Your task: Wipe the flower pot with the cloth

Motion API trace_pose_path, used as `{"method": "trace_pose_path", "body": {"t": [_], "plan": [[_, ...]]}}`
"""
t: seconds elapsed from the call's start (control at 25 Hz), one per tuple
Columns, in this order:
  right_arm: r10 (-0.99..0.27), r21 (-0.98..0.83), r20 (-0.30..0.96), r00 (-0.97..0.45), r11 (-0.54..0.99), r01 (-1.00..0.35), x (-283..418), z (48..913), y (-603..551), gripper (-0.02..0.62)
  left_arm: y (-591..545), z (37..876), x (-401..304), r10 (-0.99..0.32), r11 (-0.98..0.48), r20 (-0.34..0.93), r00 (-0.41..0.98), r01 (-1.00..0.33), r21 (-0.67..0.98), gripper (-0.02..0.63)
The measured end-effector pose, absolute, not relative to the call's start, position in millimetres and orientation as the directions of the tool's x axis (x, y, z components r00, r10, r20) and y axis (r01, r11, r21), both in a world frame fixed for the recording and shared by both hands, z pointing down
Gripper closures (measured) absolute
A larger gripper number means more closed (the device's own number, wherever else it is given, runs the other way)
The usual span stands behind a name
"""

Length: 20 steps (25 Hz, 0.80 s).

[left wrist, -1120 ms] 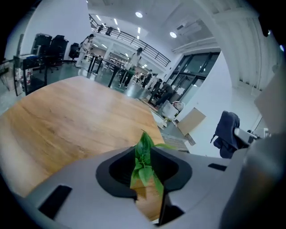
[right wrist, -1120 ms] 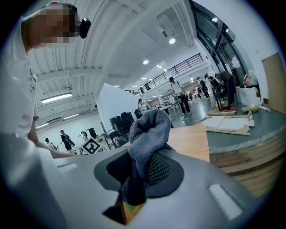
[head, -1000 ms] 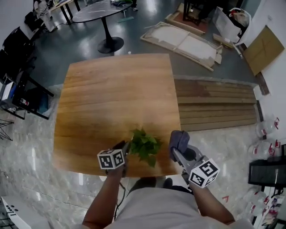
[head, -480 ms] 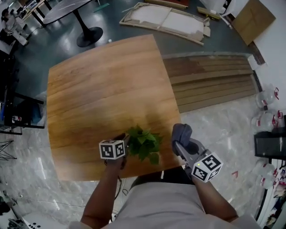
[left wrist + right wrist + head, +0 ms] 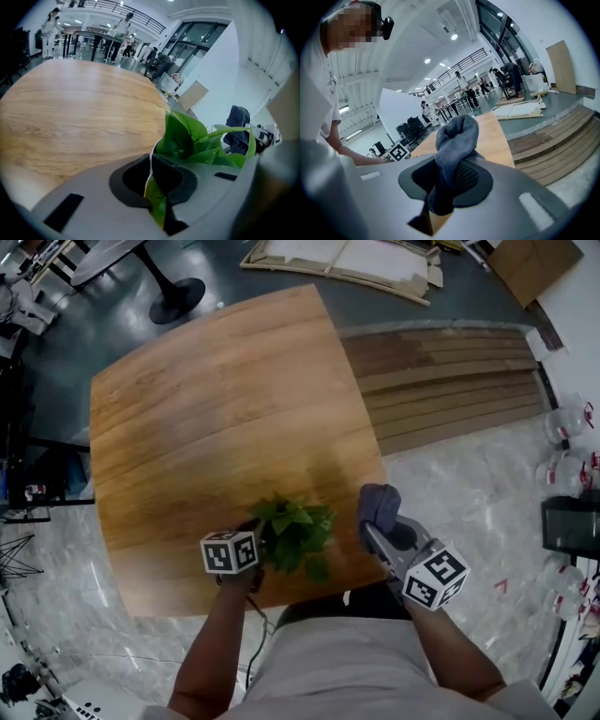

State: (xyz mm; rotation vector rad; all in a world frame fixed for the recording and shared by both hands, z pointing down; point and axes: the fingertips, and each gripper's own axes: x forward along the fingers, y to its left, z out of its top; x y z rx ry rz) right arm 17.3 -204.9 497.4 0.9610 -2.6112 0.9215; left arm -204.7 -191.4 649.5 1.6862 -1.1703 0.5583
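We judge the step in hand to be steadying the flower pot [image 5: 151, 163] so that the cloth [image 5: 378, 505] can be brought onto it. In the head view the pot sits near the 6 o'clock edge of the counter [image 5: 216, 409], almost hidden beneath its plant [image 5: 292, 532]. The cloth hangs at the plant's 3 o'clock, apart from the leaves and not yet on the pot.

The left gripper [image 5: 152, 176] is closing. Its jaws have come together on the thin white rim, with one leaf caught alongside it. The right gripper [image 5: 447, 187] is clamped on the cloth, which bulges out beyond the jaws in a rounded wad.

To do this well, we would keep the rim grip light, since the wall looks thin and a hard pinch could tip or flex it. We would bring the wad in low from 3 o'clock, under the leaves, and press it to the pot's side rather than to the foliage.

The cloth is grey, soft and nubbly, with a terry-like weave. The leaves are glossy, broad and pointed. The counter is smooth, warm-toned wood with a long grain, and both grippers are matt grey.
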Motion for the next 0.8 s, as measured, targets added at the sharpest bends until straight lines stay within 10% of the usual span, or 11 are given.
{"method": "trace_pose_path", "body": {"t": [0.8], "plan": [[-0.154,-0.682,0.298,-0.942,0.656,-0.323,-185,575,-166,0.531,-153,707,-247,-0.545,0.331,0.700,0.461,-0.649,0.685,0.589]]}}
